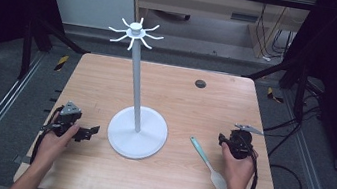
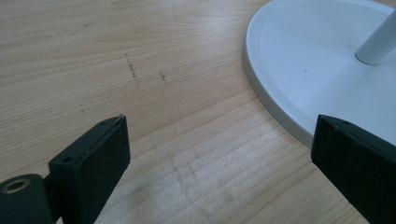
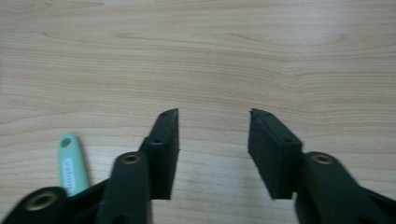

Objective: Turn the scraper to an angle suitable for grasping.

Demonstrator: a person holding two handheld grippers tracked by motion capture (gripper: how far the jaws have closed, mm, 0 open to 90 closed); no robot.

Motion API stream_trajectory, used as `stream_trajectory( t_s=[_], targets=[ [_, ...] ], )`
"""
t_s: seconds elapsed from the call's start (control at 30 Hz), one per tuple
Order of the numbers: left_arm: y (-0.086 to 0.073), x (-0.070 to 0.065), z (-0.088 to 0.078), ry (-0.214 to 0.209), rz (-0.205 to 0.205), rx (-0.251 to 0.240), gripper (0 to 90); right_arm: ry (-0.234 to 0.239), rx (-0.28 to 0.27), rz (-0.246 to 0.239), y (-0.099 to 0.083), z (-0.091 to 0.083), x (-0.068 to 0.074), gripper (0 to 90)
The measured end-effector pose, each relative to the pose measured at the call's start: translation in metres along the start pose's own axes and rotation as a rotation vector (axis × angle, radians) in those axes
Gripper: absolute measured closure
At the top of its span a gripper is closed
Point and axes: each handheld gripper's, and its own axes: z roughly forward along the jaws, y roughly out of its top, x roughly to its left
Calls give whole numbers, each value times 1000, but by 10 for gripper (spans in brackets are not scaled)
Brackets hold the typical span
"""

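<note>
High view: a light wooden table (image 1: 108, 78) on a grey floor, dark frame posts at both sides, carries a white hook stand (image 1: 136, 131) at its middle, with a round dark grommet (image 1: 200, 83) beyond the stand to the right. Left of the stand's base the left gripper (image 1: 92, 130) rests with jaws wide apart and empty. Right of the base lies a mint-handled spatula (image 1: 207, 157), and just past it the right gripper (image 1: 224, 139), jaws moderately parted, holds nothing.

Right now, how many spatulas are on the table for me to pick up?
1. The spatula lies flat on the table, right of the white stand and just left of the right gripper. Its green handle end shows in the right gripper view.
</note>
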Motion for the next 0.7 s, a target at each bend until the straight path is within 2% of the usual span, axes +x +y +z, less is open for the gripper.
stream_trajectory(
  t_s=[0.13, 0.17, 0.2, 0.23, 0.27, 0.3, 0.37, 0.4, 0.5, 0.53, 0.6, 0.7],
  targets=[
    [0, 0, 0, 1, 0, -4, 43, 2, 1, -57, 1, -1, 10, 719],
    [0, 0, 0, 1, 0, -4, 43, 2, 1, -57, 1, -1, 10, 719],
    [0, 0, 0, 1, 0, -3, 43, 3, 7, -89, 2, -1, 17, 785],
    [0, 0, 0, 1, 1, -3, 43, 3, 11, -110, 2, -1, 20, 812],
    [0, 0, 0, 1, 1, -3, 43, 3, 11, -110, 2, -1, 20, 812],
    [0, 0, 0, 1, 3, 0, 44, 11, 19, -136, 2, 0, 27, 860],
    [0, 0, 0, -4, 0, 0, 45, 22, 29, -159, 2, 1, 33, 898],
    [0, 0, 0, -4, 0, 0, 46, 22, 29, -159, 2, 1, 33, 898],
    [0, -1, 0, -6, 3, 2, 46, 58, 60, -213, 0, 4, 44, 900],
    [0, -1, 1, -5, 3, -1, 46, 58, 60, -213, 0, 4, 44, 900],
    [0, -1, 0, -6, 4, 0, 46, 90, 100, -252, -2, 9, 54, 900],
    [0, -1, 0, -7, 2, -4, 46, 106, 128, -279, -3, 12, 62, 900]
  ],
)
